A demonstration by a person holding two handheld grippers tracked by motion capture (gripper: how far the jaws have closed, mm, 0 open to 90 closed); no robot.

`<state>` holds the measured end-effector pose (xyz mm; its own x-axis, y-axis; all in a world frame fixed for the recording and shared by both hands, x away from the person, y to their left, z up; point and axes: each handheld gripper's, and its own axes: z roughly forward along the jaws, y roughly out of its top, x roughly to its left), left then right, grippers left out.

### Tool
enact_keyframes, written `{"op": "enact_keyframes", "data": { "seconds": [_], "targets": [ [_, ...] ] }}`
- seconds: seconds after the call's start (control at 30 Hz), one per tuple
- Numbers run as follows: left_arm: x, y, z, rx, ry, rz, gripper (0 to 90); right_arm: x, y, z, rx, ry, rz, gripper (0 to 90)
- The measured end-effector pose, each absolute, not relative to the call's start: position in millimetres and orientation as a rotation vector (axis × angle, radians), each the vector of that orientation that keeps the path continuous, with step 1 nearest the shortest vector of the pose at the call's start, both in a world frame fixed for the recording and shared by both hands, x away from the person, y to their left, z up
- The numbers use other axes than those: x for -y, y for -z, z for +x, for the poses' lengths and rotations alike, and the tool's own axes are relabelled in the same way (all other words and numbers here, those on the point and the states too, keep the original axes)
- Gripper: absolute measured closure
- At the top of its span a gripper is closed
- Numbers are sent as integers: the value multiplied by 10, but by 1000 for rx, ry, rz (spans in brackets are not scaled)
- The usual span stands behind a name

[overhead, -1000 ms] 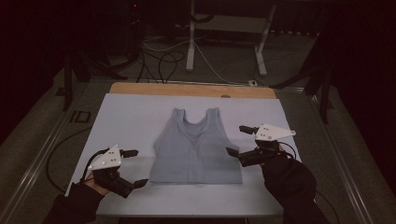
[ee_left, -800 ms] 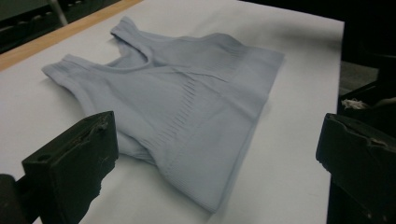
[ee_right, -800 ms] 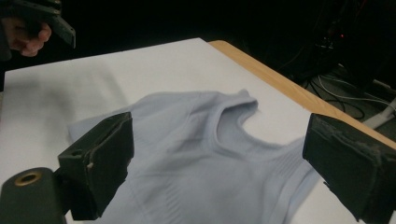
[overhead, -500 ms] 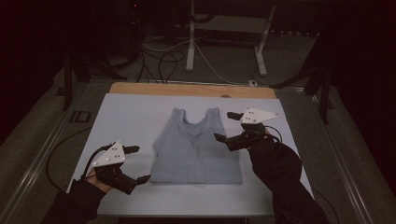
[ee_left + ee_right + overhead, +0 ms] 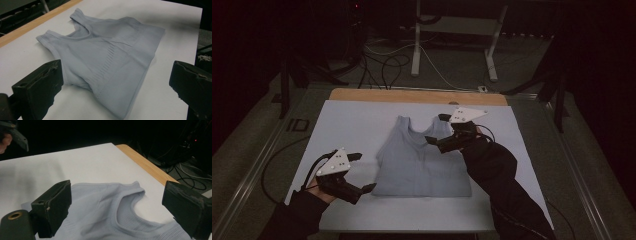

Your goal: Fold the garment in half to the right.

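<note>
Altogether, one garment and two grippers are seen. A pale grey-blue sleeveless knit top [image 5: 419,157] is laid flat at the middle of the white table surface [image 5: 347,122], its two shoulder straps toward the far wooden edge strip [image 5: 417,96] and its straight hem toward the near side. The fabric is soft and finely ribbed, with short slit-like rows across the chest, and the neckline is a rounded scoop. The left black two-jaw gripper [image 5: 362,172] is held wide open near the table's near left, just beside the hem's left corner. The right black two-jaw gripper [image 5: 437,129] is also spread wide, poised over the top's right strap.
</note>
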<state>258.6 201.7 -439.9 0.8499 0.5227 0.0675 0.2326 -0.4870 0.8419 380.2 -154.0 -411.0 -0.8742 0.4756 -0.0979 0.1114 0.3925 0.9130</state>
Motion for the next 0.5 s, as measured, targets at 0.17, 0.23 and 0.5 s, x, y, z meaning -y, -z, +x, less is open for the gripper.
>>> {"op": "enact_keyframes", "data": {
  "seconds": [0.17, 0.23, 0.5],
  "targets": [
    [-1968, 4423, 2585, -564, -399, 2101, 2, 1403, 4140, 3920, -2328, -1468, 511, 90],
    [-1942, 4438, 2577, -569, -410, 2117, 3, 1352, 4153, 3964, -2336, -1466, 516, 90],
    [-1881, 4532, 2563, -618, -406, 2133, 3, 1180, 4201, 4123, -2351, -1450, 538, 90]
  ]
}}
